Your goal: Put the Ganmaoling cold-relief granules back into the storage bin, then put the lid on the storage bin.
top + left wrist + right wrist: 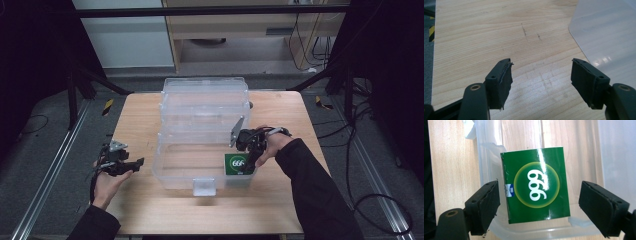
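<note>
The right gripper (539, 202) hung with jaws spread wide either side of the green box (536, 185), which lay flat in the bin (170, 170), apparently just set down. The left gripper (541, 80), also spread, waited beside the bin over the table (474, 37).

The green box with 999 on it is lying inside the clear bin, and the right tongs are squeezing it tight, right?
Not quite. The green box does lie inside the clear bin, but the right tongs are open. The right gripper view shows a jaw on each side of the box with a gap between, not pressing on it.
</note>
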`<action>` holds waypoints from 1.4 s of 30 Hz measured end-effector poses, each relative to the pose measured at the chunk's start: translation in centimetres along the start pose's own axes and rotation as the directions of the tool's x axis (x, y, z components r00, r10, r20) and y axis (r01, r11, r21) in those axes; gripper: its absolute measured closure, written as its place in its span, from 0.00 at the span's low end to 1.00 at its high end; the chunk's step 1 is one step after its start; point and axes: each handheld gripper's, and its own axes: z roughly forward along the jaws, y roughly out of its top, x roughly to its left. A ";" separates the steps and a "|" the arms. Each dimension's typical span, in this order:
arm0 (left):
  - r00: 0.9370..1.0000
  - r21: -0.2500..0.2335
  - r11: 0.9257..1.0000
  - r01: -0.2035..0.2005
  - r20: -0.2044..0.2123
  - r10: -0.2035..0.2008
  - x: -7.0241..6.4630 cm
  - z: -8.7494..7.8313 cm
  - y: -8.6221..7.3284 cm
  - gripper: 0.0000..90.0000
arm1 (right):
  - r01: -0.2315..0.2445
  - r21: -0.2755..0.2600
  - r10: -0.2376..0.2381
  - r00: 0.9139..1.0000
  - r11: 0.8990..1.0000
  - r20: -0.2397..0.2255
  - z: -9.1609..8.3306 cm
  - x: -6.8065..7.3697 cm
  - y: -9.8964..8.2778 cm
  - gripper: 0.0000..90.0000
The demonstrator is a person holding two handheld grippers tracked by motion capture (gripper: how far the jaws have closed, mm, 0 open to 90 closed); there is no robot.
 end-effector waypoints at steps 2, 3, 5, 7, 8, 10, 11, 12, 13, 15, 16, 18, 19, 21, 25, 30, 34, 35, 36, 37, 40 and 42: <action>1.000 0.000 1.000 0.000 0.000 0.000 0.0 0.0 0.0 0.36 | -0.010 -0.012 0.010 1.000 1.000 0.007 -0.3 0.0 -0.2 0.20; 1.000 0.000 1.000 0.000 0.000 0.000 0.0 0.0 0.0 0.36 | -0.008 -0.020 0.008 1.000 1.000 0.012 -0.4 0.0 -0.3 0.21; 1.000 -0.002 1.000 0.001 0.001 -0.001 0.0 0.0 0.0 0.36 | -0.030 -0.031 0.031 0.999 0.999 0.026 -0.8 0.2 -0.5 0.22; 1.000 -0.008 1.000 0.006 0.000 -0.006 0.0 -0.1 0.0 0.36 | -0.042 -0.044 0.044 0.998 0.998 0.040 -1.2 0.2 -0.7 0.23; 1.000 -0.010 1.000 0.003 -0.001 -0.003 0.1 -0.1 0.0 0.37 | -0.053 -0.054 0.055 0.997 0.997 0.045 -1.4 0.2 -0.8 0.24; 1.000 -0.011 1.000 0.002 0.001 -0.002 0.1 -0.2 0.0 0.37 | -0.074 -0.069 0.078 0.995 0.995 0.059 -1.9 0.4 -1.0 0.26; 1.000 -0.017 1.000 0.007 0.000 -0.007 0.1 -0.2 0.0 0.37 | -0.085 -0.079 0.091 0.994 0.993 0.065 -2.1 0.6 -1.1 0.26; 1.000 -0.018 1.000 0.009 0.003 -0.009 0.0 -0.2 0.1 0.38 | -0.096 -0.087 0.103 0.992 0.992 0.070 -2.4 0.8 -1.3 0.27; 1.000 -0.021 1.000 0.006 0.004 -0.006 0.1 -0.3 0.1 0.38 | -0.103 -0.096 0.111 0.991 0.990 0.079 -2.7 0.9 -1.3 0.28; 1.000 -0.022 1.000 0.006 0.006 -0.006 0.1 -0.3 0.1 0.38 | -0.118 -0.118 0.129 0.988 0.986 0.088 -3.2 1.3 -1.5 0.29; 1.000 -0.025 1.000 0.011 0.006 -0.011 0.0 -0.3 0.1 0.39 | -0.118 -0.130 0.131 0.987 0.984 0.096 -3.4 1.6 -1.6 0.29; 1.000 -0.025 1.000 0.012 0.003 -0.012 0.0 -0.4 0.1 0.40 | -0.116 -0.145 0.132 0.986 0.983 0.101 -3.7 2.0 -1.6 0.29; 1.000 -0.027 1.000 0.013 0.003 -0.013 0.0 -0.4 0.1 0.40 | -0.116 -0.155 0.134 0.985 0.981 0.106 -3.8 2.2 -1.6 0.29; 1.000 -0.029 1.000 0.012 0.001 -0.012 0.0 -0.4 0.2 0.41 | -0.124 -0.169 0.144 0.983 0.978 0.113 -4.0 2.6 -1.5 0.30; 1.000 -0.039 0.999 0.017 0.002 -0.016 0.0 -0.5 0.2 0.42 | -0.129 -0.202 0.153 0.983 0.971 0.103 -4.0 3.5 -1.0 0.29; 1.000 -0.041 0.999 0.015 0.005 -0.015 0.0 -0.5 0.3 0.42 | -0.110 -0.232 0.134 0.987 0.966 0.091 -3.7 4.4 -0.3 0.29; 1.000 -0.048 0.999 0.020 0.007 -0.019 0.0 -0.6 0.3 0.42 | -0.114 -0.240 0.137 0.987 0.964 0.081 -3.3 4.9 0.2 0.30; 1.000 -0.048 0.999 0.017 0.007 -0.017 0.0 -0.7 0.3 0.42 | -0.115 -0.242 0.138 0.987 0.963 0.082 -3.2 5.0 0.4 0.31; 1.000 -0.047 0.999 0.017 0.008 -0.017 0.0 -0.7 0.3 0.42 | -0.115 -0.242 0.138 0.987 0.963 0.082 -3.1 5.1 0.5 0.31; 1.000 -0.049 0.999 0.017 0.010 -0.017 0.0 -0.7 0.3 0.42 | -0.117 -0.248 0.141 0.987 0.962 0.078 -3.0 5.1 0.6 0.32; 1.000 -0.051 0.999 0.018 0.014 -0.018 0.0 -0.7 0.4 0.42 | -0.133 -0.239 0.154 0.986 0.962 0.069 -2.5 5.1 1.0 0.34; 1.000 -0.053 0.998 0.016 0.014 -0.015 0.0 -0.7 0.5 0.42 | -0.132 -0.234 0.152 0.986 0.963 0.070 -2.2 5.1 1.2 0.35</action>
